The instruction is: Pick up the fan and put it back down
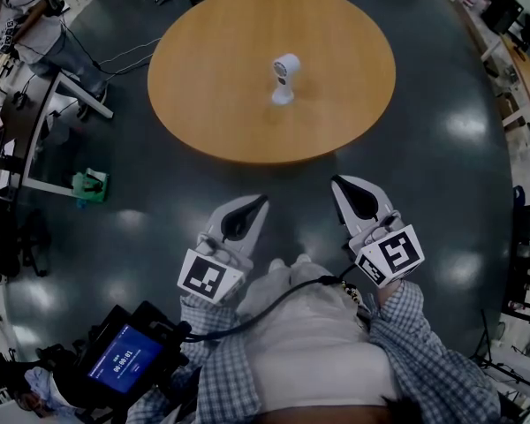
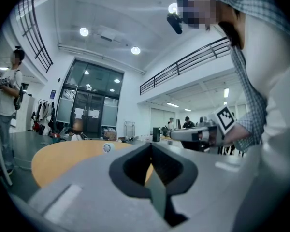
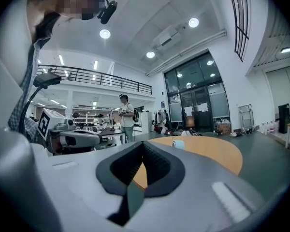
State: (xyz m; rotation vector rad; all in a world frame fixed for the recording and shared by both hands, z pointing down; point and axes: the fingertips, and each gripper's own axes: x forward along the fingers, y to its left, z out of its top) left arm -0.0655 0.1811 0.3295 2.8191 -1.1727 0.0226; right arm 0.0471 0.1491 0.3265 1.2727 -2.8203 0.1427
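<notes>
A small white fan (image 1: 283, 77) stands upright near the middle of the round wooden table (image 1: 212, 104). Its head also peeks over the table edge in the left gripper view as the fan (image 2: 107, 148) and in the right gripper view as the fan (image 3: 178, 144). Both grippers are held level close to the person's body, well short of the table. My left gripper (image 1: 261, 201) has its jaws together and holds nothing. My right gripper (image 1: 337, 182) is likewise shut and empty.
Dark glossy floor surrounds the table. A white desk (image 1: 37, 131) and a green object (image 1: 89, 185) lie at the left, with a person (image 1: 22, 20) beside them. More desks (image 1: 521, 60) stand at the right. A device with a blue screen (image 1: 124, 359) hangs at the person's waist.
</notes>
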